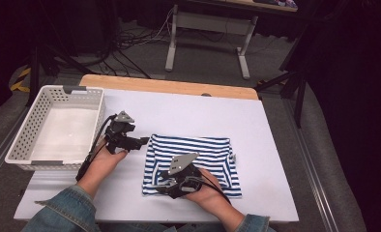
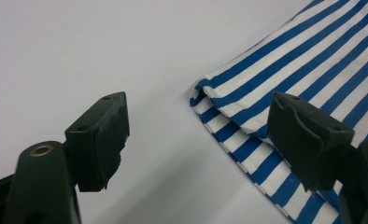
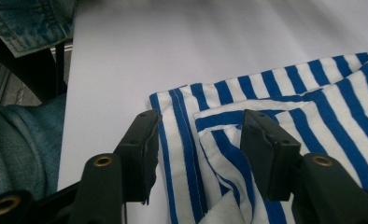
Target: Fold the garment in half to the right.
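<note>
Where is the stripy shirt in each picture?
High view: the striped shirt lies folded at mid-table, right of the basket.
Left gripper view: its corner fills the right side.
Right gripper view: it spreads across the lower right.
Shared landmark: the white table.

One folded blue-and-white striped garment (image 1: 191, 163) at the near middle of the bench (image 1: 237, 116). One white perforated basket (image 1: 43, 104) at the left edge. Two claws: left claw (image 1: 142, 141) by the garment's left edge, right claw (image 1: 155, 186) at its near left corner. Two hands, two denim sleeves. One second bench frame (image 1: 205, 24) far back on the floor.
</note>
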Tool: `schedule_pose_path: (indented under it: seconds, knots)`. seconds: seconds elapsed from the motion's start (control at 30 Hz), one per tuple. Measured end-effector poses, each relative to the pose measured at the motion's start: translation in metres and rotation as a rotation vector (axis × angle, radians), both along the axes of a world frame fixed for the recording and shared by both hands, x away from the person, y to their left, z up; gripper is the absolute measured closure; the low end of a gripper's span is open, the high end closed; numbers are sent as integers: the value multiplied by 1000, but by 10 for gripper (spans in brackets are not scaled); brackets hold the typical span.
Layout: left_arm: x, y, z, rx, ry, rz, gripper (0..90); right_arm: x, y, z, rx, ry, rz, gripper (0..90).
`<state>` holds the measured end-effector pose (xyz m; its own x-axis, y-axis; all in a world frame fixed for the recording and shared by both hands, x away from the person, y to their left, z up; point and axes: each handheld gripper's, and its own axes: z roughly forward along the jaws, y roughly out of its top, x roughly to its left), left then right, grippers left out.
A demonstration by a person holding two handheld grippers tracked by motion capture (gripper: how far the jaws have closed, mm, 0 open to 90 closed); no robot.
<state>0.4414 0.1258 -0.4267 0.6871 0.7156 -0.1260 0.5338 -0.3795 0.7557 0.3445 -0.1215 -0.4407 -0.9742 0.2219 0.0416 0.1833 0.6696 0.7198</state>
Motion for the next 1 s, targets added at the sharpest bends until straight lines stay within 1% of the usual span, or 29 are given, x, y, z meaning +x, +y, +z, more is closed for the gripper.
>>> schedule_pose_path:
  seconds: [0.13,0.27,0.33,0.37,0.4,0.53,0.63,0.73,0.77,0.83,0.87,0.9,0.93,0.97,1.0]
  knots:
    - [2,-3,-1,1,8,1,226,0,3,-4,-13,6,4,482]
    - [4,-6,-3,5,14,1,232,0,7,-10,-47,2,14,488]
    - [6,-7,-4,4,24,1,235,-1,9,-12,-64,-4,17,486]
    - [6,-7,-4,4,24,1,237,-1,9,-12,-64,-4,17,486]
    - [7,-8,-5,5,30,1,238,-2,10,-14,-80,-9,18,482]
    - [10,-10,-8,6,47,-4,241,-5,12,-15,-88,-35,18,489]
    - [12,-12,-9,13,52,-3,245,-6,12,-16,-90,-49,20,492]
    - [14,-13,-11,11,56,0,250,-7,13,-16,-94,-56,18,500]
    - [15,-14,-12,10,56,2,262,-8,13,-17,-98,-75,19,518]
    - [17,-15,-13,11,59,3,270,-8,13,-17,-97,-79,18,519]
    - [19,-17,-14,17,62,1,270,-9,13,-17,-94,-83,11,522]
    - [22,-19,-16,28,68,3,289,-9,12,-18,-93,-84,8,542]
    - [22,-19,-16,28,68,3,295,-9,12,-18,-93,-84,8,542]
    - [24,-23,-17,36,78,1,295,-9,12,-18,-92,-85,4,556]
    - [25,-25,-18,40,80,1,303,-9,12,-18,-92,-88,-1,579]
